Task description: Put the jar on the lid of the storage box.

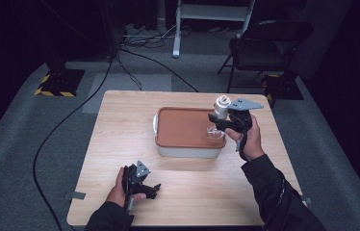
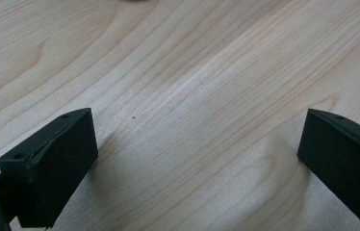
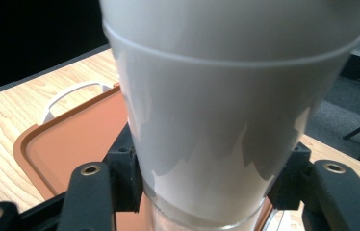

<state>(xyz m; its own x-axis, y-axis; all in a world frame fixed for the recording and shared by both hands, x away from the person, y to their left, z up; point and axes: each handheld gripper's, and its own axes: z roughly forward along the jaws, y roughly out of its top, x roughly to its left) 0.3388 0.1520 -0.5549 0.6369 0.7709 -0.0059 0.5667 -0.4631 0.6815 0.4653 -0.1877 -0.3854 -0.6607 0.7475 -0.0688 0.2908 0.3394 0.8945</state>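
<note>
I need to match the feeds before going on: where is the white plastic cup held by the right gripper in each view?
High view: white plastic cup at right of centre, clamped by the right gripper over the container's corner.
Left gripper view: bare wooden table; no cup here.
Right gripper view: cup centre, between the jaws.
Shared landmark: brown-lidded container.

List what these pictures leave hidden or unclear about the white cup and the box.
- White cup: rim and base cut off by the right gripper view's edges; too small in the high view.
- Box contents: hidden under its brown lid.
- Clear item beneath the right gripper: too small, partly blocked.
</note>
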